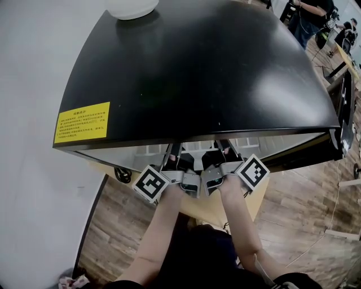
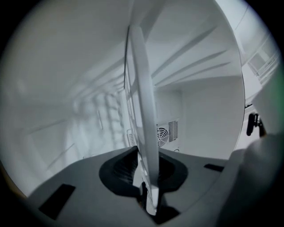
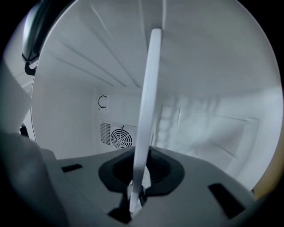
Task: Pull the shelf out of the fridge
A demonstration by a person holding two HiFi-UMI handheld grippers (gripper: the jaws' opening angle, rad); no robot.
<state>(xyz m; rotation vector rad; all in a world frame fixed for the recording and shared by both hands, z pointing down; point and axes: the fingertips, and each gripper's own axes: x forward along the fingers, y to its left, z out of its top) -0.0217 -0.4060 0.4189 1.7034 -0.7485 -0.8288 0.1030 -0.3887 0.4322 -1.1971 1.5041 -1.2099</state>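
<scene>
The fridge is a black cabinet seen from above in the head view, its glossy top point(image 1: 214, 73) filling the frame. Both grippers reach level into the opening under its front edge, side by side: the left gripper point(image 1: 175, 152) and the right gripper point(image 1: 225, 150), fingertips hidden under the top. In the left gripper view the white shelf point(image 2: 144, 111) stands edge-on, and the left gripper point(image 2: 148, 195) is shut on its front rim. In the right gripper view the same shelf point(image 3: 148, 88) runs down into the right gripper point(image 3: 135, 195), also shut on the rim.
White ribbed side walls and a round fan vent point(image 3: 120, 137) line the fridge's inside. The open door point(image 1: 345, 113) stands at the right. A white rounded object point(image 1: 132, 7) sits on the top's far edge, a yellow label point(image 1: 82, 122) at its front left. People point(image 1: 307, 14) stand far right.
</scene>
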